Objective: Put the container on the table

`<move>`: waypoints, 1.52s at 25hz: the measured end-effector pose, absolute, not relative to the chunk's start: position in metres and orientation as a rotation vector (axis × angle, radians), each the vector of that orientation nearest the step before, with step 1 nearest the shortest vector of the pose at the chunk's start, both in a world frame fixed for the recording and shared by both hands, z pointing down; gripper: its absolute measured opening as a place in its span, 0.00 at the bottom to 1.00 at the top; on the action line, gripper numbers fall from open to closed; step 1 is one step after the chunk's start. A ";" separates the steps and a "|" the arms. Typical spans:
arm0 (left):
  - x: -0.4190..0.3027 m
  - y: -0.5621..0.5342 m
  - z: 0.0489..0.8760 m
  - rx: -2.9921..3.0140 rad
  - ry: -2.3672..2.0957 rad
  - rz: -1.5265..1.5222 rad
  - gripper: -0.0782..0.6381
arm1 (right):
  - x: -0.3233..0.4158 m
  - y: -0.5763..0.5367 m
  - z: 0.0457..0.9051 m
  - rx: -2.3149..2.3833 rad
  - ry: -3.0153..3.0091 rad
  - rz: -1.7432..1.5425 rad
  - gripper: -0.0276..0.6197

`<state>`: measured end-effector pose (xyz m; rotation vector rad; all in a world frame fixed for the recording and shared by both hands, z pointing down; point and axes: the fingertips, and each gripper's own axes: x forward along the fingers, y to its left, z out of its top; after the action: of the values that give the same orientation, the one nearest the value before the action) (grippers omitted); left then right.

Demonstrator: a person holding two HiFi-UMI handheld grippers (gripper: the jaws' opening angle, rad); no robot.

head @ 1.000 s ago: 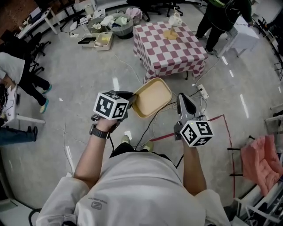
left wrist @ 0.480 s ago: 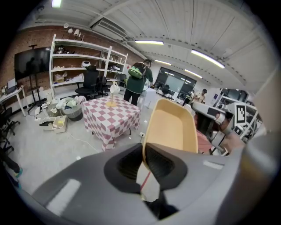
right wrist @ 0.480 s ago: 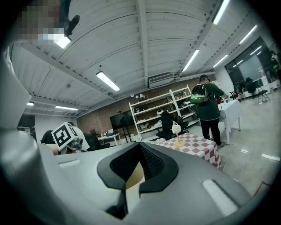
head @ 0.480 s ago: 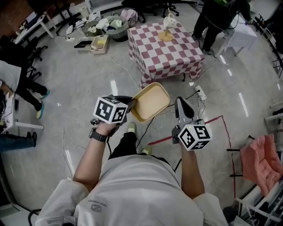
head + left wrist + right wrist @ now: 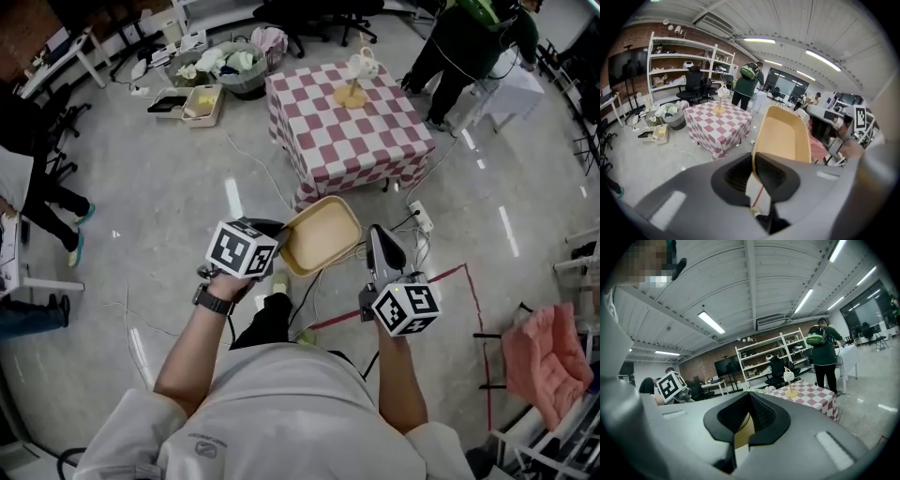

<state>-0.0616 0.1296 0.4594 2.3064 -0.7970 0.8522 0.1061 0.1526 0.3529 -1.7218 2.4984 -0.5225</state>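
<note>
A tan oval container (image 5: 322,234) hangs in the air in front of me, empty, with my left gripper (image 5: 282,229) shut on its near rim. In the left gripper view the container (image 5: 785,136) stands on edge between the closed jaws of that gripper (image 5: 753,160). My right gripper (image 5: 379,238) is beside the container's right side, shut, with nothing seen in it. In the right gripper view its jaws (image 5: 749,401) meet and the container (image 5: 743,433) shows behind them. The red-and-white checkered table (image 5: 349,127) stands ahead, apart from the container.
A yellow stand with a white object (image 5: 354,81) is on the table's far part. A person (image 5: 469,47) stands at its right. A basket (image 5: 232,64) and trays (image 5: 192,101) lie on the floor at the left. Cables and a power strip (image 5: 419,217) cross the floor.
The table has drawn nearer and lower in the head view as I walk toward it. Both grippers and the container keep the same pose.
</note>
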 end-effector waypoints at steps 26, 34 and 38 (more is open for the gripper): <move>-0.071 -0.089 0.524 2.303 -0.636 0.983 0.15 | 0.071 -0.047 0.378 -1.881 2.443 -0.559 0.06; -0.046 -0.139 0.542 2.284 -0.641 1.010 0.15 | 0.087 -0.106 0.397 -1.843 2.451 -0.601 0.06; -0.027 -0.169 0.563 2.268 -0.644 1.029 0.15 | 0.102 -0.143 0.409 -1.816 2.475 -0.622 0.06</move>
<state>-0.0271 -0.1687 0.5625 2.2676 -0.6444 1.0287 0.1024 -0.1429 0.4092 -1.8163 2.4752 -0.6221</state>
